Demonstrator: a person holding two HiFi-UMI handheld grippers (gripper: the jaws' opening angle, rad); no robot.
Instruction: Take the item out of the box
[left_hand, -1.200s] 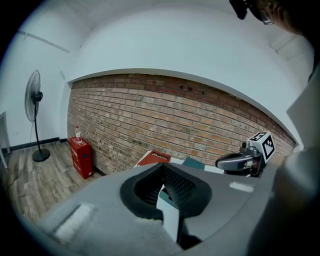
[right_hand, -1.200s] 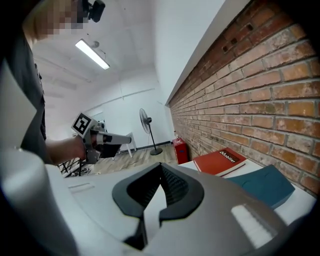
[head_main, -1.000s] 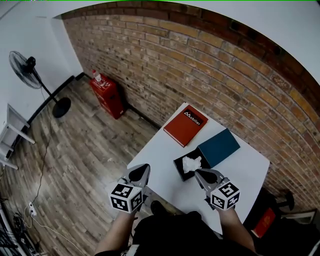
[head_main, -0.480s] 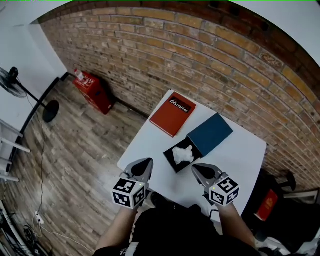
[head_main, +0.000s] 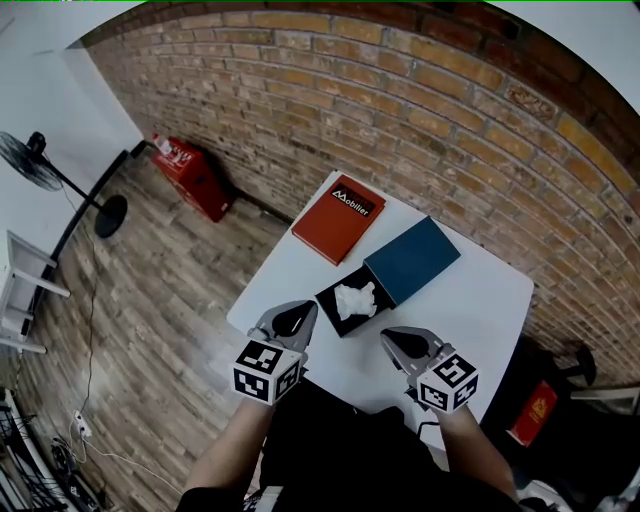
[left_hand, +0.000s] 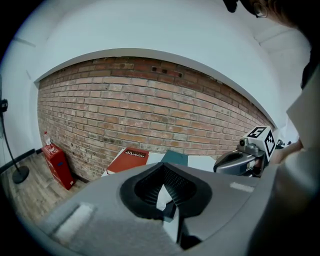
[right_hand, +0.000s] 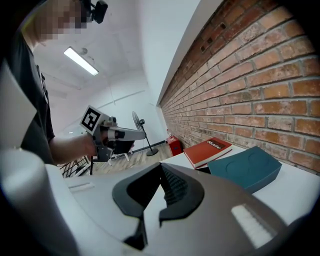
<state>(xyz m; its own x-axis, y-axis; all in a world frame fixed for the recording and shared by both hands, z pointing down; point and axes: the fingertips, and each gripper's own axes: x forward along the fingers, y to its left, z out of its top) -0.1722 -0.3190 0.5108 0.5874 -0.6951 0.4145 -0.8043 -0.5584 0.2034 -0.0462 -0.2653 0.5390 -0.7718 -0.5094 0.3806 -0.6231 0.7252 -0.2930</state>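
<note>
Head view: over the last second my left gripper (head_main: 297, 315) has swung in from above the floor to just left of the box (head_main: 335, 318), and the right gripper (head_main: 392, 338) has drawn up on the box's near right side. I judge the reach is under way, with nothing grasped yet. Both pairs of jaws are pressed together, empty. The white crumpled item (head_main: 355, 298) lies inside the box, ahead of both tips and between them, untouched.
</note>
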